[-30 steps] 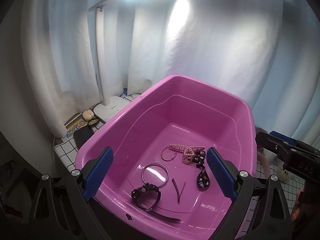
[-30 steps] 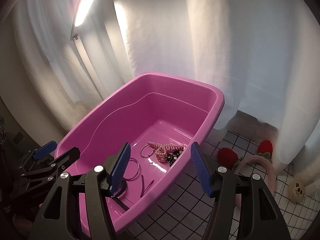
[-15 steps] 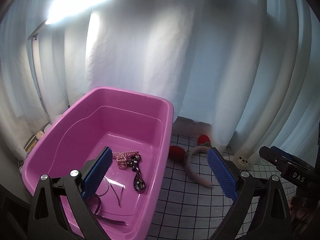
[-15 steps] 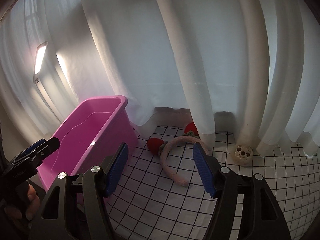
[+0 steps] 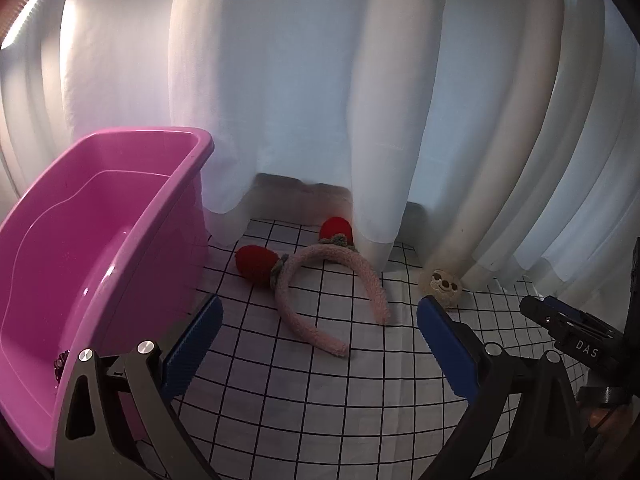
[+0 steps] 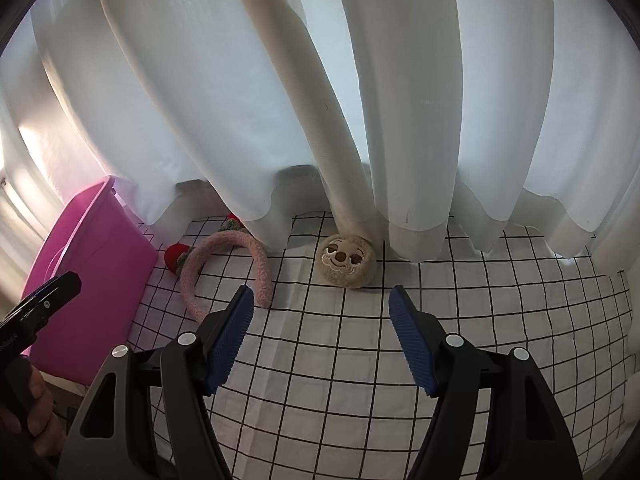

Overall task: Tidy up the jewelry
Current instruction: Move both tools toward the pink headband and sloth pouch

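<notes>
Both grippers tilt down over the checked cloth (image 5: pixel 360 380): left gripper (image 5: pixel 318 344) spread and empty, right gripper (image 6: pixel 320 338) spread after widening, empty; "DAS" shows on its body; pink headband (image 5: pixel 332 292) lies beside the pink tub (image 5: pixel 132 216)

Pink plastic tub (image 5: pixel 120 216): left side cut by the left-wrist frame edge, near wall hides most of its floor; only a dark beaded scrap (image 5: pixel 61 361) shows, type unclear. Fuzzy pink headband with red knitted strawberries (image 6: pixel 224 264): far strawberry half under the white curtain (image 6: pixel 320 80) hem. Round beige plush face (image 6: pixel 345 261): top tucked under the curtain.
</notes>
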`<state>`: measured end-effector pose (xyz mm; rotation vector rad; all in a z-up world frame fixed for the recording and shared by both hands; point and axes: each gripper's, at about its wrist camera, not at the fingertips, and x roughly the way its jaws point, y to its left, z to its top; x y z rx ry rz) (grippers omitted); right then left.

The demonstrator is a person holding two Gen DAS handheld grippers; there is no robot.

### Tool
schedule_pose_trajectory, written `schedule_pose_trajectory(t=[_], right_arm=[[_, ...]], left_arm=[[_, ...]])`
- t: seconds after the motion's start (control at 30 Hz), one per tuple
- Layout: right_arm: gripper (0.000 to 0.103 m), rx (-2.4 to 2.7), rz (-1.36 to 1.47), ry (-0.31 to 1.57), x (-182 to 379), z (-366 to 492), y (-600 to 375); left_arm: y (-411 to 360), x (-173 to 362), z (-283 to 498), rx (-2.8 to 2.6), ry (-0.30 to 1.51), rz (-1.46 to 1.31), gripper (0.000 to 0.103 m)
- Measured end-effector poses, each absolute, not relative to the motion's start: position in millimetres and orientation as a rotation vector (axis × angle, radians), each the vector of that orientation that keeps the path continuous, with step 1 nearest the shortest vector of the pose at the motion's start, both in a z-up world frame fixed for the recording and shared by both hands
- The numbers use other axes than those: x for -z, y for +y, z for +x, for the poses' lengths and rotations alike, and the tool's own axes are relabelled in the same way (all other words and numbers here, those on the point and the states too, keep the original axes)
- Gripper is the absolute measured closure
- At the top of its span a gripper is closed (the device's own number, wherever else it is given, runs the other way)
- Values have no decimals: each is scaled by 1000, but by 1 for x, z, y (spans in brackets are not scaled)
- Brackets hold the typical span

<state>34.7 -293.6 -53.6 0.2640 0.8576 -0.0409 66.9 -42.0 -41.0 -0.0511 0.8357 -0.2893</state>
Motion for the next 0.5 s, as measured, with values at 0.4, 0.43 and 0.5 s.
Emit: schedule_pose_trajectory(t=[0.4,0.43,0.5], right_arm=[[36,-28,198,1069,149,125,-309],[36,-31,189,1082,154,131,-309],[36,-42,176,1100,163,141,-308]], left_arm=[[-71,147,133,135,1013,-17,7],[-71,151,138,125,1021,-16,7],[-70,159,146,107,1036,-24,7]])
